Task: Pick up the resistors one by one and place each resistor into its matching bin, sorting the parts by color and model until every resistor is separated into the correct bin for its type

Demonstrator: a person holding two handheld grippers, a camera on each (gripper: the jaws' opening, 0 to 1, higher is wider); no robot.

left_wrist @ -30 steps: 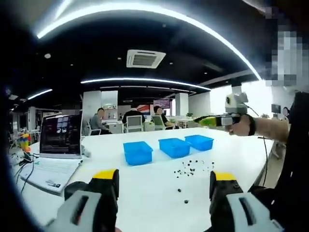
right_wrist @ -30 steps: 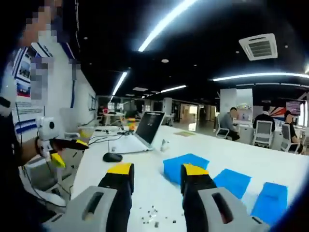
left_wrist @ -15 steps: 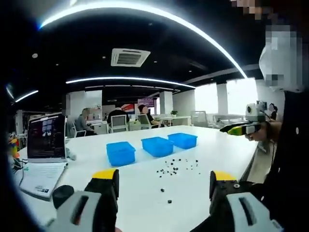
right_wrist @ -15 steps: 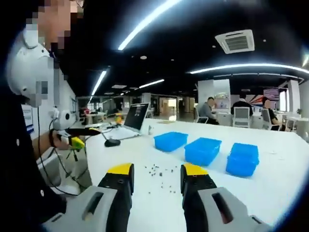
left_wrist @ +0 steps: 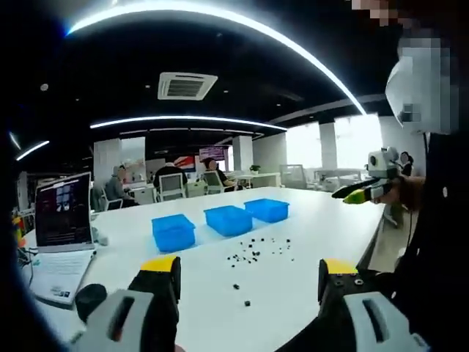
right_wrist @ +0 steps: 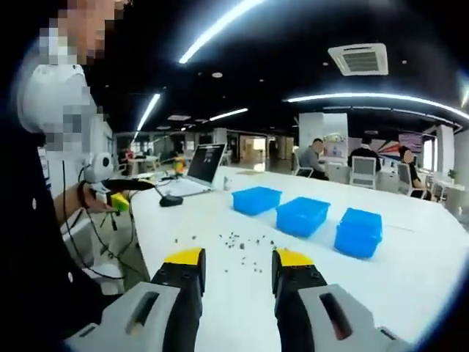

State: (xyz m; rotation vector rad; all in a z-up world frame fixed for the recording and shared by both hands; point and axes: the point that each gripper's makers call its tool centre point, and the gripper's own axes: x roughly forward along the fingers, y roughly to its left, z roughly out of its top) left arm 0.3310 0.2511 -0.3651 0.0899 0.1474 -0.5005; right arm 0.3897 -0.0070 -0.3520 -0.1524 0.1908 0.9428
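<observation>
Left gripper view: both grippers (left_wrist: 245, 275) (right_wrist: 234, 265) unclenched, resistors (left_wrist: 256, 251) scattered before the bins (left_wrist: 227, 219); we should descend on one isolated piece.

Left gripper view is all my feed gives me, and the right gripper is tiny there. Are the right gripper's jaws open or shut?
Observer: Open. In the right gripper view the right gripper has its jaws apart with nothing between them.
Operator: What is it aimed at?
Observer: The resistors lie scattered on the table just past its tips, with the three blue bins beyond and to the right.
Operator: And my left one, seen from there?
Observer: The left gripper is in a hand near the table's edge, well to the side of the resistors.
</observation>
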